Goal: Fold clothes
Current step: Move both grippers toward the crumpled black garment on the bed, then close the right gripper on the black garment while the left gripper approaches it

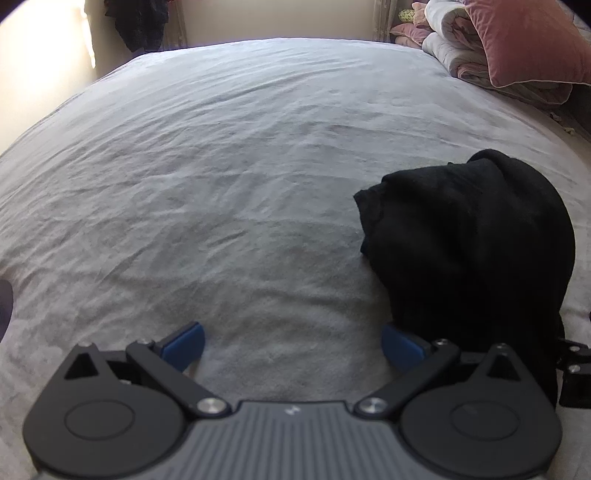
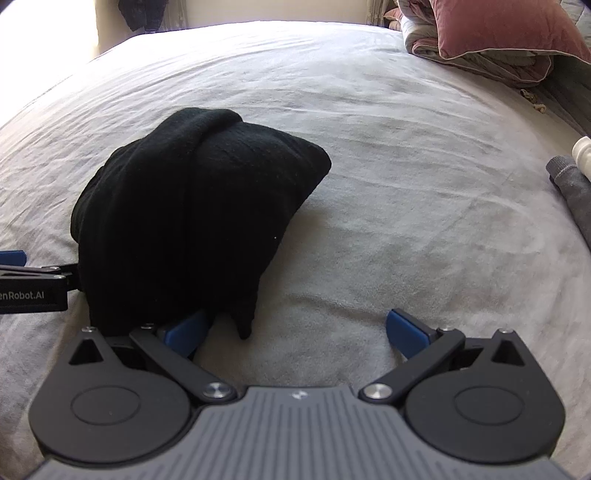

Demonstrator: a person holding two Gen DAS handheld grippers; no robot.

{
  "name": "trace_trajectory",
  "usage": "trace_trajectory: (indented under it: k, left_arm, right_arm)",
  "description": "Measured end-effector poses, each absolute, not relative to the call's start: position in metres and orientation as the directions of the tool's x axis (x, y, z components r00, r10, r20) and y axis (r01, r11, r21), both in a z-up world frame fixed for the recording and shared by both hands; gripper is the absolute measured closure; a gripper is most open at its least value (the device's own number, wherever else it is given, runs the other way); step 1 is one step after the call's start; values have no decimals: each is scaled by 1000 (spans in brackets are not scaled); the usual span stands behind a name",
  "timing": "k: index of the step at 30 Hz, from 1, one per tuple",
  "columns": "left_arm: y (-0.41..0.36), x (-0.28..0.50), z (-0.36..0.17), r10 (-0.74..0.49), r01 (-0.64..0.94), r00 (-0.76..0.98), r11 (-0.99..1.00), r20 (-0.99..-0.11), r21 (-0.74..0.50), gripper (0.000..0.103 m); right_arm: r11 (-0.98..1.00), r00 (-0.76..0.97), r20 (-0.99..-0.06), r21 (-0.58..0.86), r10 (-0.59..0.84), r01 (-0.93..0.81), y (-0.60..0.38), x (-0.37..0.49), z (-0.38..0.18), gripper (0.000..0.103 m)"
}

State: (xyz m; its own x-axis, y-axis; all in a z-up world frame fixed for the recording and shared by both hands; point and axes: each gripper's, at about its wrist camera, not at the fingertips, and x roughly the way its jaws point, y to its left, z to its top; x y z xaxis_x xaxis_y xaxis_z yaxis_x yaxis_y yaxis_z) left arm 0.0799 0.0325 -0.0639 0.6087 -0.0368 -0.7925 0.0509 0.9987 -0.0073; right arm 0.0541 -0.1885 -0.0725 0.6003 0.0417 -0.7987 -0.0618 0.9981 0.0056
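A black garment [image 1: 469, 236] lies bunched in a heap on the grey bedsheet [image 1: 221, 166]. In the left wrist view it sits to the right of my left gripper [image 1: 291, 343], which is open and empty, its right blue pad [image 1: 400, 345] close to the heap's edge. In the right wrist view the same garment [image 2: 192, 218] lies ahead to the left of my right gripper [image 2: 295, 330], which is open and empty. A corner of the cloth hangs over the right gripper's left pad [image 2: 186, 332]. The left gripper shows at that view's left edge [image 2: 33, 284].
A pink velvet pillow [image 1: 528, 40] and folded quilts [image 1: 450, 48] are piled at the bed's far right corner. A grey folded cloth [image 2: 572, 192] and a white bottle [image 2: 583, 155] lie at the right edge. Dark clothing [image 1: 136, 22] hangs on the far wall.
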Motion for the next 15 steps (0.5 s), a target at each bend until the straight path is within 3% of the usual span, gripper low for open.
trace_trajectory:
  k: [7, 15]
  left_arm:
    - [43, 81, -55, -94, 48, 589, 996, -802, -81, 1]
    - [54, 83, -40, -206, 56, 603, 975, -771, -216, 19]
  right_arm:
    - [993, 622, -774, 108, 119, -56, -199, 48, -46, 0]
    - [948, 633, -710, 285, 310, -144, -189, 30, -24, 33]
